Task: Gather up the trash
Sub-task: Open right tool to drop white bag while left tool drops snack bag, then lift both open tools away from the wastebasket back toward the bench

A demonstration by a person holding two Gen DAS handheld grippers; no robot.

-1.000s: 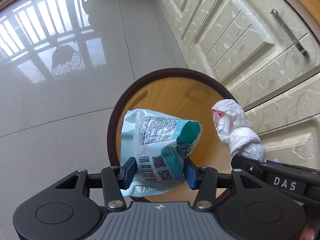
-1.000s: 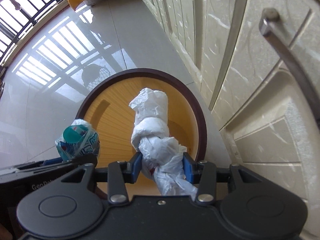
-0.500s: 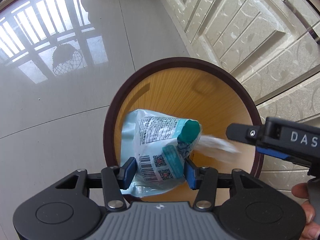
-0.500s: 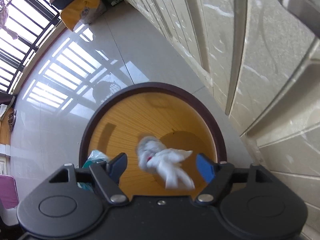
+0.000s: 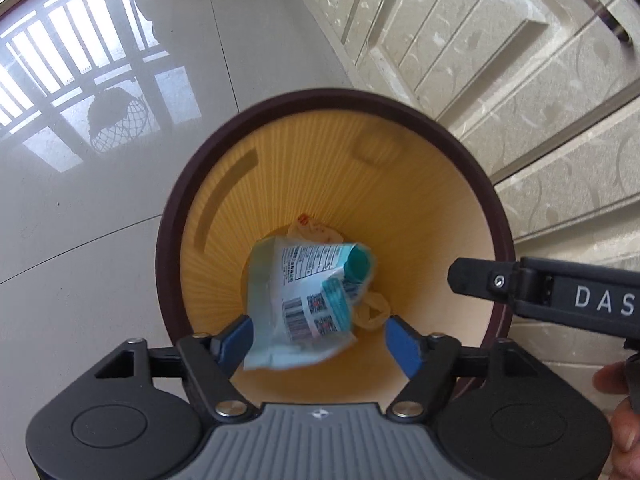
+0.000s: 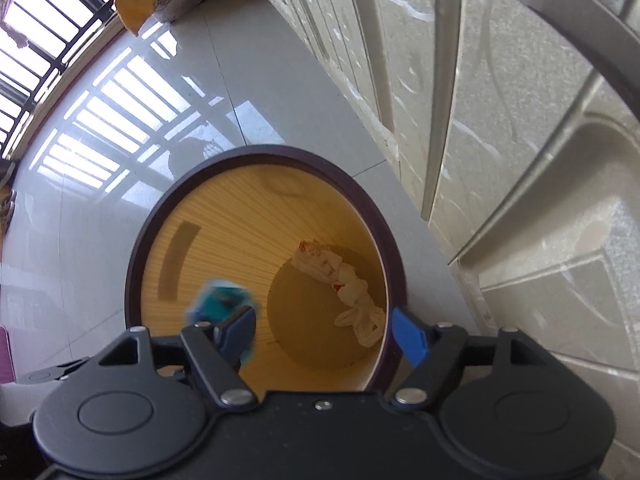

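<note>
My left gripper (image 5: 320, 338) shows black housings, blue pads, silver screws, a ribbed grey plate; the right gripper (image 5: 544, 292) reads "DAS".

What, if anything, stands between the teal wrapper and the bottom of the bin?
Nothing blocks it. The teal wrapper is blurred between the open pads of the left claw, which has just been opening. Below it the bin is open; only the knotted white bag lies on its bottom.
</note>
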